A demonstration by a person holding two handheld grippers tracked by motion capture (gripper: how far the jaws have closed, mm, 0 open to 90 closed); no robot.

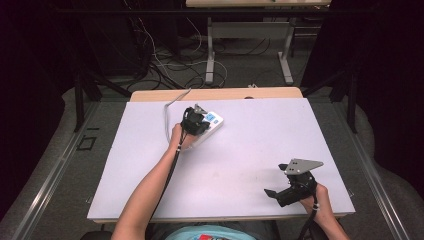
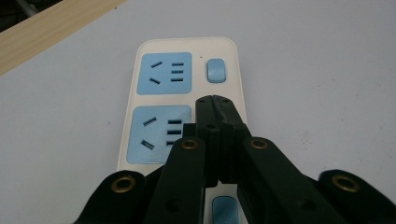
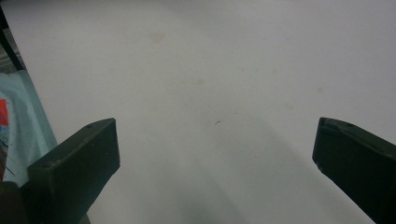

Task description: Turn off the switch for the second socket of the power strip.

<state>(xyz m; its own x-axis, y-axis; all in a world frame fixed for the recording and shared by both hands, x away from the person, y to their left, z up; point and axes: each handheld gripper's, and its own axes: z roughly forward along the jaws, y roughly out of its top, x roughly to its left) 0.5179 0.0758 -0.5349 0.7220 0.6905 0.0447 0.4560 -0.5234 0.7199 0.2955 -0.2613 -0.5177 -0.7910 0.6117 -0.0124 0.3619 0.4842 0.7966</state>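
Left gripper point(image 2: 215, 100) has its jaws pressed together right over the strip point(image 2: 183, 95), which looks rigid, light, slick plastic, so I'd pinch its long edges; right gripper point(image 3: 215, 154) is spread wide.

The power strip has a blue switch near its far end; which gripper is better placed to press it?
Left. The left gripper, fingers closed, hovers over the power strip, just short of the blue switch. The right gripper is open, far away near the table's front edge.
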